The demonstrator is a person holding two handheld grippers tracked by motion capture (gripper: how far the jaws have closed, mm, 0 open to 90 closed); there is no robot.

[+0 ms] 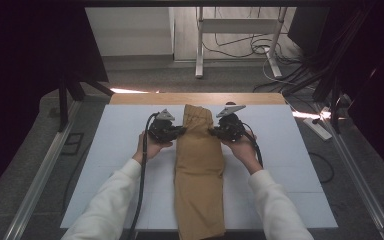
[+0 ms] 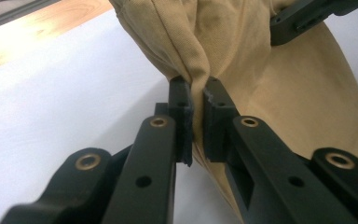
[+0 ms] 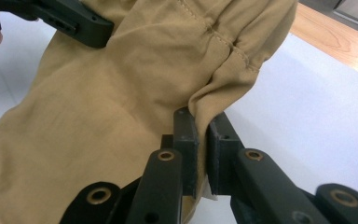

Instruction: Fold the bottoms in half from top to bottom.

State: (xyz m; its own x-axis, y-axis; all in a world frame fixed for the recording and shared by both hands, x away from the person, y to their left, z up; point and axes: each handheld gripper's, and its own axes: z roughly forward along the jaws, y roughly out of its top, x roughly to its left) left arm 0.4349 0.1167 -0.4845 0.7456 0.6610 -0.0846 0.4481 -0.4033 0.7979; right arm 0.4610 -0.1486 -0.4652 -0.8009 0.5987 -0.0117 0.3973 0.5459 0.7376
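White table (image 1: 110, 165), tan trousers (image 1: 199, 170) lying lengthwise

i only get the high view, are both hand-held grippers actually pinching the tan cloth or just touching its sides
Observer: Yes for the left hand-held gripper: its gripper view shows a fold of the long tan cotton garment clamped between its pads.
Operator: and the right one
Observer: The right hand-held gripper also clamps a fold, just below a stitched seam.
Operator: cloth lifted or flat there
Observer: At both grips the edge is bunched up off the white table top.
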